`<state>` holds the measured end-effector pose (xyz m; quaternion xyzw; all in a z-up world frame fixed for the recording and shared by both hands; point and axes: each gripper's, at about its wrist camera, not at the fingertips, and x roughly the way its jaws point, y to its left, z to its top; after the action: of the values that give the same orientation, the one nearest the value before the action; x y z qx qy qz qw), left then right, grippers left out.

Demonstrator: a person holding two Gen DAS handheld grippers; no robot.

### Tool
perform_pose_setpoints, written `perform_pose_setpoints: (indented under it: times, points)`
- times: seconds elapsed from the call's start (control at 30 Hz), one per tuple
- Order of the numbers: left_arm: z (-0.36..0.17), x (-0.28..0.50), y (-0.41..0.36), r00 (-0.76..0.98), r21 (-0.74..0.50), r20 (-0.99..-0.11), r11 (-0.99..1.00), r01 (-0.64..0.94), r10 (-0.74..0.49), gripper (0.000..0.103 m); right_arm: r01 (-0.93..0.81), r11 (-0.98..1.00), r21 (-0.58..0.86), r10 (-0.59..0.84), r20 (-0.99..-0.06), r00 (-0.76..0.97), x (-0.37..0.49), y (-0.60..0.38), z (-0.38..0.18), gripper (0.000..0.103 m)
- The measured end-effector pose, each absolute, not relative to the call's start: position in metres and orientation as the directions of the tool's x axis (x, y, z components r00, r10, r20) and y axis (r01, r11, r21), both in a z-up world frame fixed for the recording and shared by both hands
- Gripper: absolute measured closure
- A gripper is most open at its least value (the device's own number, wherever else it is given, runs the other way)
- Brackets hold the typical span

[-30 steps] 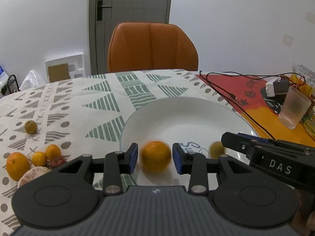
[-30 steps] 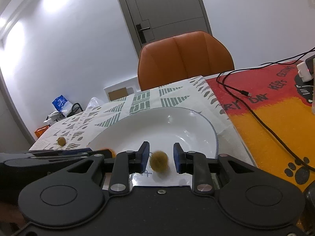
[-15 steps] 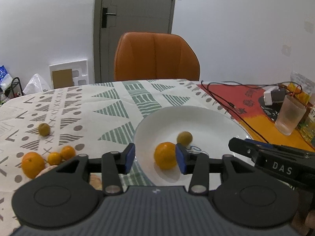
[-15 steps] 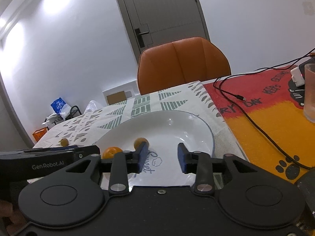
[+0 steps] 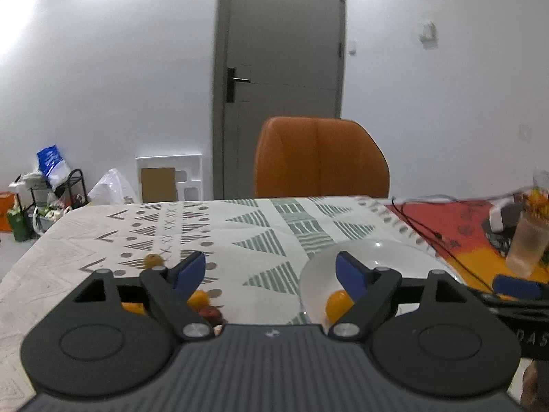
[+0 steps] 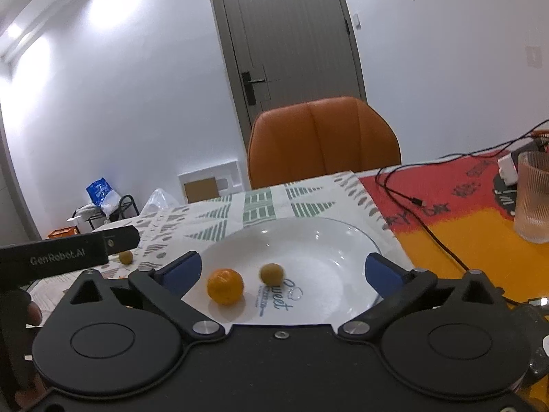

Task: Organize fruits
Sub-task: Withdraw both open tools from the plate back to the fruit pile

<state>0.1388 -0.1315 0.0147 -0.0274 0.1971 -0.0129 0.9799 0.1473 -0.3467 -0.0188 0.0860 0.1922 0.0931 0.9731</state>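
A white plate [image 6: 319,240] [image 5: 401,257] holds an orange mandarin [image 6: 225,286] [image 5: 338,305] and a small olive-green fruit [image 6: 272,273]. My right gripper [image 6: 281,269] is wide open above the plate's near side, nothing between its fingers. My left gripper [image 5: 271,273] is also wide open and empty, over the tablecloth left of the plate. Behind its left finger lie a small orange fruit [image 5: 199,299], a reddish fruit [image 5: 210,313] and part of another orange one [image 5: 132,307]. A small green-yellow fruit [image 5: 153,260] [image 6: 125,257] sits farther out on the cloth.
An orange chair [image 5: 320,158] stands at the table's far edge. On the red and orange mat at right are a ribbed glass [image 6: 533,195], black cables [image 6: 422,219] and a white charger [image 6: 507,170]. The other gripper's body [image 6: 65,254] shows at left in the right wrist view.
Both grippers let go of their fruit onto the plate, opened wide and drew back and up. The left gripper has swung left, away from the plate.
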Motion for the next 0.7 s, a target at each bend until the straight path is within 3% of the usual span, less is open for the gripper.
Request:
perform_pose_setpoints:
  times: [0.4,0.7]
  points:
    - [0.026,0.113,-0.092,0.929,-0.093,-0.371,0.995,-0.04,0.002,0.021,-0.171,0.969,0.179,0.227,-0.362,0.904,0.135,-0.316,-0.01,0.0]
    - [0.022,0.097,-0.075,0.912,-0.085,-0.41,0.996,-0.034,-0.004,0.021,-0.189,0.967,0.173,0.242,-0.379,0.893,0.126,-0.297,-0.009,0.0]
